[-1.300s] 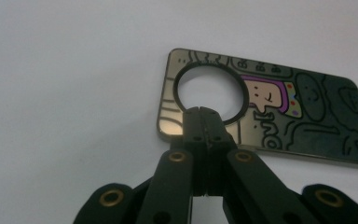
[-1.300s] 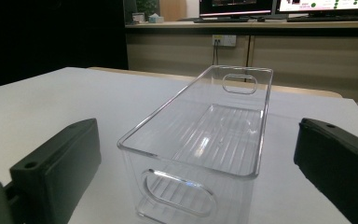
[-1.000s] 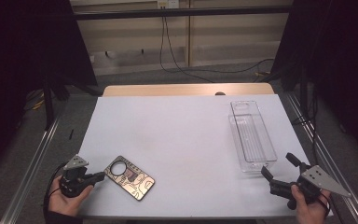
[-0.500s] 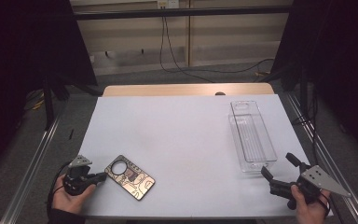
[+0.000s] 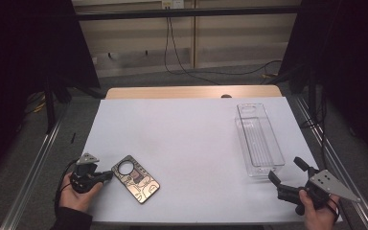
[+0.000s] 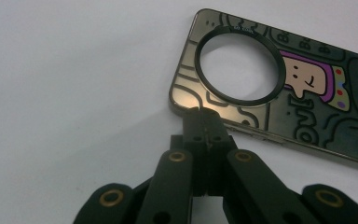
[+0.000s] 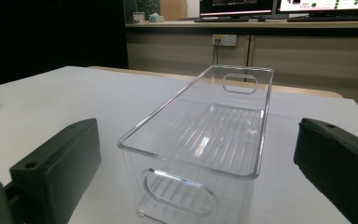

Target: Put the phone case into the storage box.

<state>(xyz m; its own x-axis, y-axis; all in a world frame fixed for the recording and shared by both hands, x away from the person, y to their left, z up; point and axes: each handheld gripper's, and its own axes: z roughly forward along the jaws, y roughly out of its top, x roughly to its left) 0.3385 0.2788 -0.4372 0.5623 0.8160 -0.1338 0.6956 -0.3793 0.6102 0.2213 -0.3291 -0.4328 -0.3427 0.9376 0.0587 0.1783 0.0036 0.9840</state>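
The phone case (image 5: 136, 178) lay flat at the lower left of the white worktop (image 5: 187, 139). The left gripper (image 6: 204, 122) touched its corner, fingers together. At lower right, the right gripper (image 5: 287, 176) faced the clear bin (image 5: 259, 140), fingers wide apart.

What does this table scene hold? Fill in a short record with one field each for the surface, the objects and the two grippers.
surface: white table
object near left: phone case with a round cut-out and cartoon print, lying flat
object near right: clear plastic bin, empty, upright
left gripper: jaws shut, tips at the edge of the phone case near its corner, nothing gripped
right gripper: jaws open, facing the near end of the bin, short of it
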